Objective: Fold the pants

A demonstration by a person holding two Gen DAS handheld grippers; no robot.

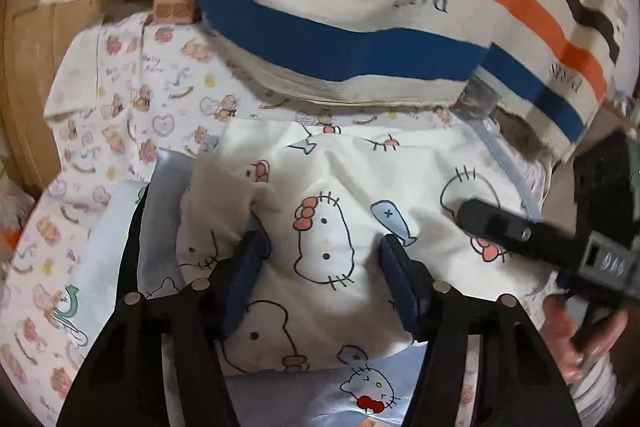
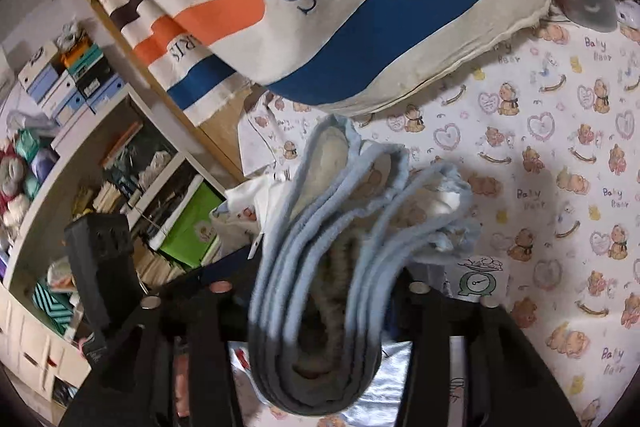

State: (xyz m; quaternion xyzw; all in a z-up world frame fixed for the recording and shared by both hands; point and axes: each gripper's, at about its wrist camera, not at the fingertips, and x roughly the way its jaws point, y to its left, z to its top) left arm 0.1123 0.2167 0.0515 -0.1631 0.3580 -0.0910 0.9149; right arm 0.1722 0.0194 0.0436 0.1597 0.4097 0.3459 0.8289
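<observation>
The cat-print pants [image 1: 328,227] look light, soft and floppy; take them by the blue cuffs [image 2: 320,247] below the striped cushion [image 1: 340,27]. Left gripper [image 1: 324,255] straddles them half-open; the right gripper [image 2: 320,307] has the cuffs between its fingers, though I cannot tell if it grips.

The right gripper [image 2: 316,311] has the folded pants [image 2: 344,227] bunched between its fingers, maybe loosely, above the teddy-bear sheet [image 2: 560,187].

1. "PARIS" stands in dark blue capitals on the striped cushion [image 2: 360,7].
2. "PARIS" shows again, smaller, on the striped cloth [image 2: 182,49] beside it.
3. "Baby Bear" repeats across the bear-print sheet [image 2: 560,155].
</observation>
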